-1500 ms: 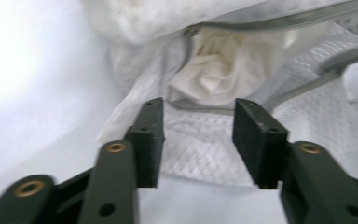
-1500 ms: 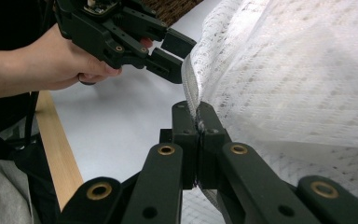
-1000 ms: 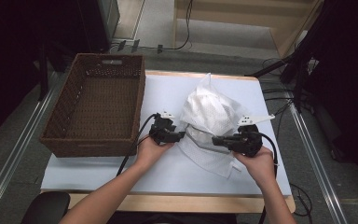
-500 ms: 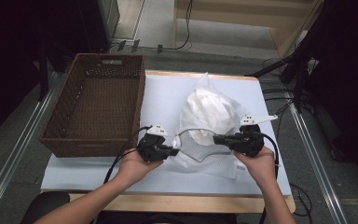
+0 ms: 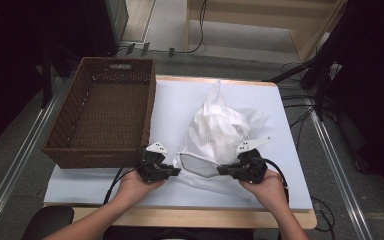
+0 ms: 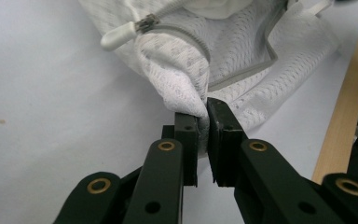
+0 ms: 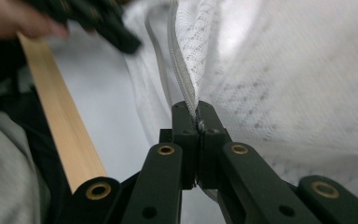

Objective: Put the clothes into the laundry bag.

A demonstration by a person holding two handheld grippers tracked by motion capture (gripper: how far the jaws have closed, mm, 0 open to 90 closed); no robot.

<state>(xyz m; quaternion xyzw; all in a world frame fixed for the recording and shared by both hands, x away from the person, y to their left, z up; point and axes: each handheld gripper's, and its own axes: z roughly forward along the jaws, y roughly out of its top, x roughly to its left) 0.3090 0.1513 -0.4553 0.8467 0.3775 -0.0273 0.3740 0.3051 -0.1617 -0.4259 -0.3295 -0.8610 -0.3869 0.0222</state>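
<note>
1. Holding the white mesh laundry bag (image 5: 220, 137) by its open mouth is the step in hand, as I read it; the bag lies on the pale mat (image 5: 175, 110), at about five o'clock from the wicker basket (image 5: 100, 115).
2. My left gripper (image 6: 204, 122) has just been closing, and its jaws now pinch a fold of mesh near the zipper pull (image 6: 121, 32), which sits at eleven o'clock from the pads.
3. My right gripper (image 7: 197, 116) is clamped tight on the zipper tape (image 7: 179, 60), which runs up toward twelve o'clock.
4. In the high view the left gripper (image 5: 160, 167) and right gripper (image 5: 240, 169) sit at nine and three o'clock of the mouth.
5. To do this well, I would keep both pinches firm and draw the hands apart evenly, so the mouth opens without the mesh slipping.
6. I judge the left bite shallow; a sharp tug could pull the fold free.
</note>
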